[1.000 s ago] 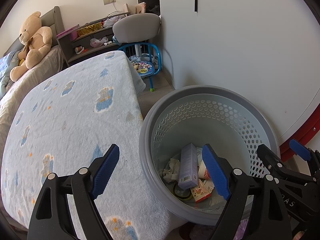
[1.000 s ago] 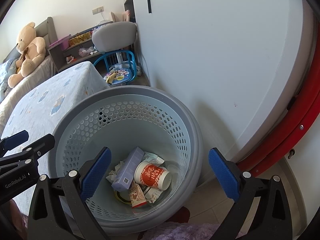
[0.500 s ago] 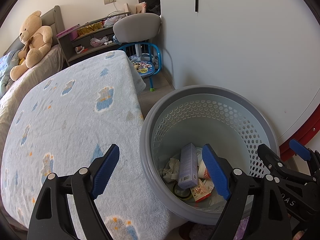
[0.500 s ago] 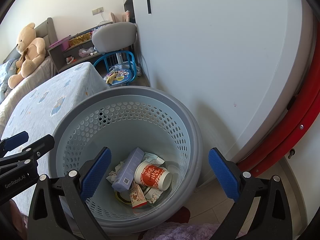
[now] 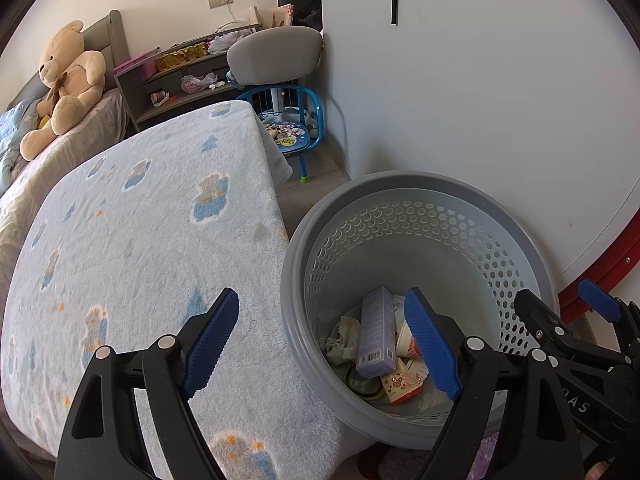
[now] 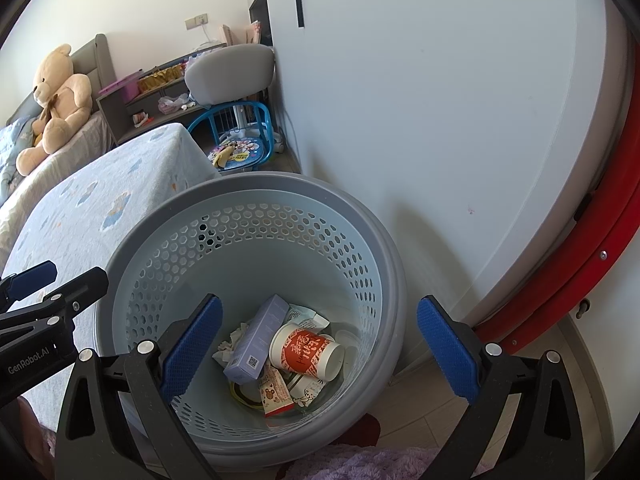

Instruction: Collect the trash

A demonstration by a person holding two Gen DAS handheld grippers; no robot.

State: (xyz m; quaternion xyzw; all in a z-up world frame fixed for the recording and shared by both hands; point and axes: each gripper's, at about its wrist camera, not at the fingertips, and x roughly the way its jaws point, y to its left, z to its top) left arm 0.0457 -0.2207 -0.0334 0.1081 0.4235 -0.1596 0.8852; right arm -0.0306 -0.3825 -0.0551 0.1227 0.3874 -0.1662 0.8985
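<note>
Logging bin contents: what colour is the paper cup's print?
Red-orange print on a white paper cup; clearest in the right wrist view.

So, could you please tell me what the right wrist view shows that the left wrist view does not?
Only the right wrist view shows the white paper cup with red print in full, lying on its side; the left view catches just a sliver of it behind a finger.

Only the left wrist view shows the wide stretch of the pale blue patterned fleece blanket.

Both share the round grey perforated plastic basket, the lilac rectangular carton and the tan teddy bear.
</note>
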